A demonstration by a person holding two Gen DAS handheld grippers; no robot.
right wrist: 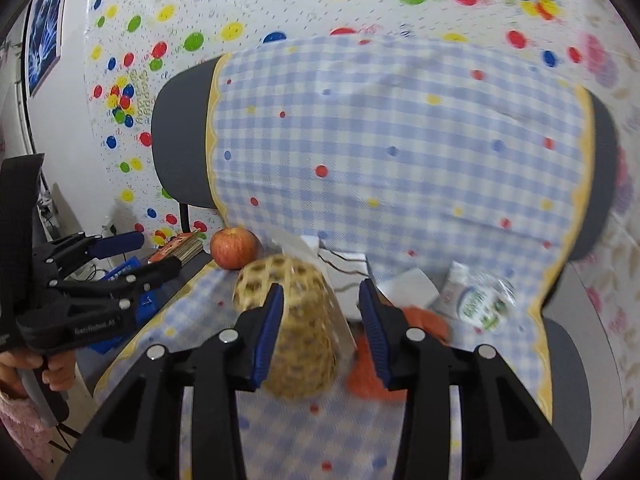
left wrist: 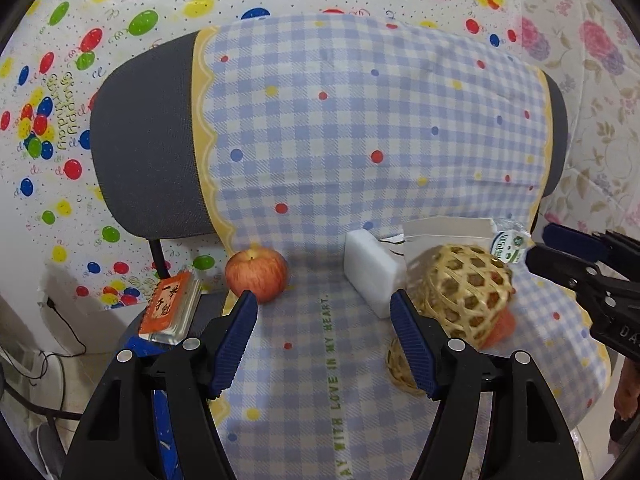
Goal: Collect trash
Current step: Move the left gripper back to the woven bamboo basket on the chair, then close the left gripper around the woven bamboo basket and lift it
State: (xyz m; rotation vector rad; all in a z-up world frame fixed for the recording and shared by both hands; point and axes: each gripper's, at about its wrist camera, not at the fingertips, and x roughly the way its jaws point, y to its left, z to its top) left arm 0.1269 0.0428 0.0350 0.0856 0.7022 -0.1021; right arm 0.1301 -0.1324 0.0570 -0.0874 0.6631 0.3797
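Both tools are in the approach step over the checked chair seat (left wrist: 304, 360). The left gripper (left wrist: 324, 344) stands wide and empty. The right gripper (right wrist: 322, 332) stands narrower, nothing pinched. The trash, a crumpled plastic bottle (right wrist: 484, 300) and torn white paper (left wrist: 444, 229), lies far right behind the woven bamboo basket (left wrist: 466, 292). Next, I judge, the right gripper must reach past the basket to the bottle.

Bright even indoor light, soft shadows, strong fisheye curvature with dark corners, right wrist view motion-blurred
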